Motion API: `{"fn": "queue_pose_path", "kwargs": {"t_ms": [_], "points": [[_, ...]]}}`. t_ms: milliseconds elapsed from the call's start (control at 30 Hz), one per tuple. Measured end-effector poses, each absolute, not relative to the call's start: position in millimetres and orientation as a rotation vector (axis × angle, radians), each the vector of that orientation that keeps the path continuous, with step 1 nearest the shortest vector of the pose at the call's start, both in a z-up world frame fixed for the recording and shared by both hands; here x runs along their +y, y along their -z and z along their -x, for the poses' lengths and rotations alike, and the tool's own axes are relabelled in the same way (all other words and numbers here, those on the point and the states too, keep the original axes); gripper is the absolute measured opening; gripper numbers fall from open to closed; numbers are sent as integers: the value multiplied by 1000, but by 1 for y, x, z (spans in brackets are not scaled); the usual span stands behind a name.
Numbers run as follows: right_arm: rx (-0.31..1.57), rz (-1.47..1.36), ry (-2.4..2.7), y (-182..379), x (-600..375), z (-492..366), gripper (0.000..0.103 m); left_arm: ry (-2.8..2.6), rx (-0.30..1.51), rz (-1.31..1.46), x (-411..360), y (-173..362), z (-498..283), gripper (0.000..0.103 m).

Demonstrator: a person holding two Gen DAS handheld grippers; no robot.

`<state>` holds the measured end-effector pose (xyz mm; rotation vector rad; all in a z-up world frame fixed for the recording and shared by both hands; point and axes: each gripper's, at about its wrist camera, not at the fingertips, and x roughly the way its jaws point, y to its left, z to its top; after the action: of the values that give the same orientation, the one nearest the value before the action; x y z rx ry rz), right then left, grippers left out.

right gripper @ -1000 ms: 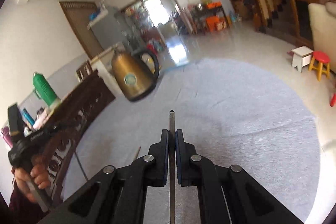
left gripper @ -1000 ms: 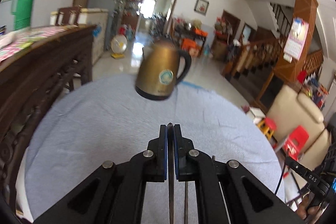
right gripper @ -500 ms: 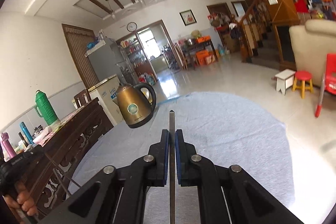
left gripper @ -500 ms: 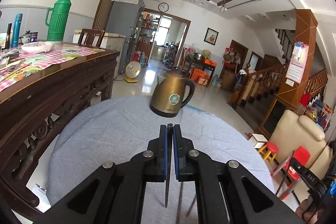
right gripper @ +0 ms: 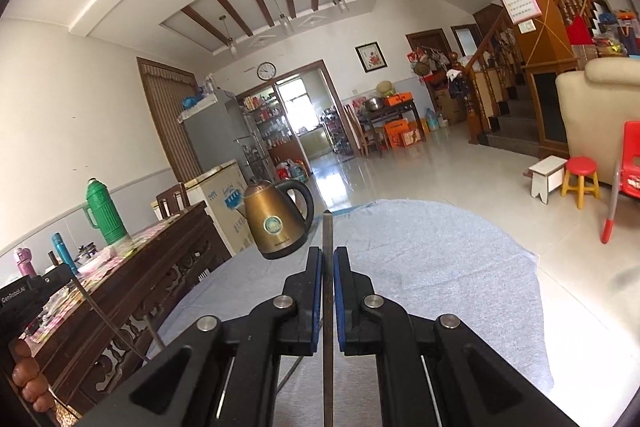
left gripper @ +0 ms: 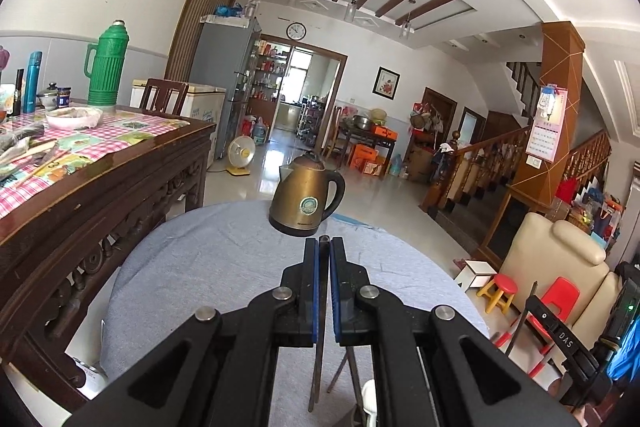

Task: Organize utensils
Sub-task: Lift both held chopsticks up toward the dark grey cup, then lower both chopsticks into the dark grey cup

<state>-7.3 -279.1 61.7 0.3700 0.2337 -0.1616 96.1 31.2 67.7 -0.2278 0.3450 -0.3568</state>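
My left gripper (left gripper: 324, 243) is shut on a thin dark metal utensil (left gripper: 318, 355) that hangs down between the pads, high above the round table with a blue-grey cloth (left gripper: 208, 267). A second thin utensil (left gripper: 340, 371) lies below it. My right gripper (right gripper: 328, 255) is shut on another thin metal utensil (right gripper: 328, 227) whose tip sticks out past the fingertips. What kind of utensils they are is hidden. The left gripper (right gripper: 24, 299) shows at the right wrist view's left edge.
A bronze electric kettle (left gripper: 306, 201) stands at the table's far edge, also in the right wrist view (right gripper: 276, 219). A dark wooden table (left gripper: 100, 187) with a checked cloth and a green thermos (left gripper: 105, 65) stands left. A cream sofa (left gripper: 560, 267) and red stools (left gripper: 500, 289) are right.
Both grippers have lifted and tilted up, so the table and kettle sit lower and farther in both views. Both stay shut on their utensils.
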Motion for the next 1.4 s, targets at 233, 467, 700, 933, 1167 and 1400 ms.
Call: {"fn": "queue_pose_path", "kwargs": {"t_ms": [233,467,700,933,1167,1400], "points": [[177,-372,134,-76,-273,33,6,376,291,222,32,-92,-64,5],[81,-367,83,-102,-257,50,6,435,235,198,20,-118,-34,5],[-25,-318,60,-123,-216,35,7,448,253,153,-1,-111,-30,5],[-18,-225,77,-101,-171,-1,7,437,341,138,-14,-83,-39,5],[68,-217,95,-66,-175,-13,7,424,400,126,-25,-65,-43,5],[93,-240,71,-52,-187,5,7,392,440,97,-33,-56,-44,5]]}}
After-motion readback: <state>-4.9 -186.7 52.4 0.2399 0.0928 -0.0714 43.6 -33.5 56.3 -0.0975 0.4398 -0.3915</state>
